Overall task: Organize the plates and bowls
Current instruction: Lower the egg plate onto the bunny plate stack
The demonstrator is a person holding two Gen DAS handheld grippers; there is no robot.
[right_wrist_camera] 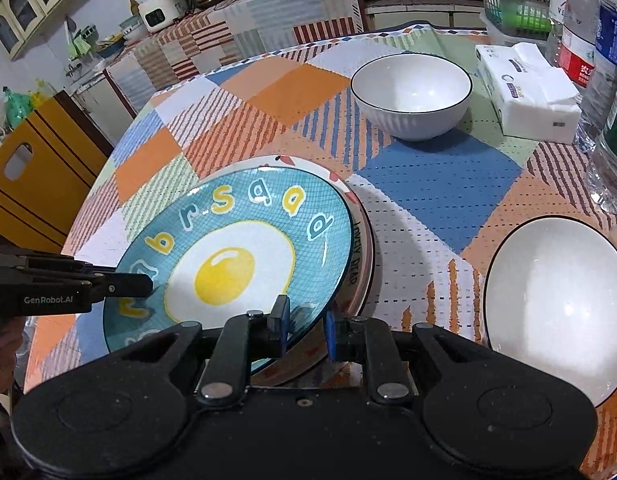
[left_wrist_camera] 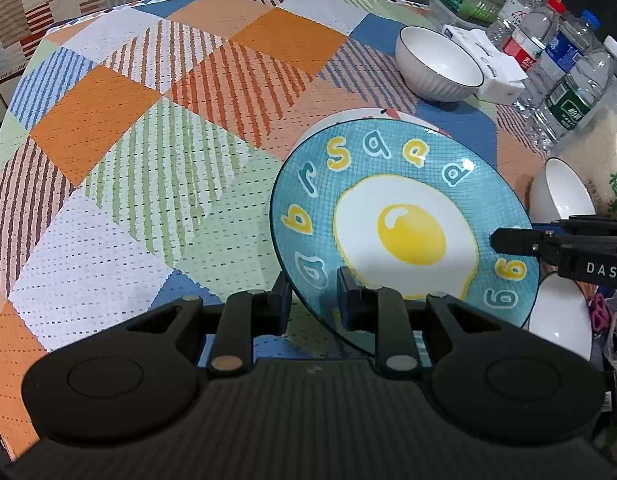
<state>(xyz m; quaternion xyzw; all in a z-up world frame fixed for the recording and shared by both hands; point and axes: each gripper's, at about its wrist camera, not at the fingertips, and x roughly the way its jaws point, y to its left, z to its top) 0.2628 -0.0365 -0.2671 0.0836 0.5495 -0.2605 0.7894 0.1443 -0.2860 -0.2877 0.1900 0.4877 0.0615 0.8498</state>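
While tilted, egg plate (left_wrist_camera: 404,220) between both tools' fingers.

Blue egg plate (left_wrist_camera: 404,216) is looking like glazed ceramic, glossy, catching light spots on the yolk print. Plate under it (right_wrist_camera: 358,256) is showing a glossy glazed rim too. White bowls (right_wrist_camera: 411,94) (right_wrist_camera: 556,316) are reading as smooth shiny ceramic; the far one is showing a ribbed outer wall. Tabletop cloth (left_wrist_camera: 148,160) is looking matt, woven, with a perforated dotted texture. Left gripper (left_wrist_camera: 314,296) and right gripper (right_wrist_camera: 306,320) are showing matt black plastic bodies, a ridged housing on the left one, small metal pivot pins. Water bottles (left_wrist_camera: 564,92) are looking clear glossy plastic with printed labels. Tissue pack (right_wrist_camera: 524,92) is showing shiny plastic wrap with soft white paper sticking out.
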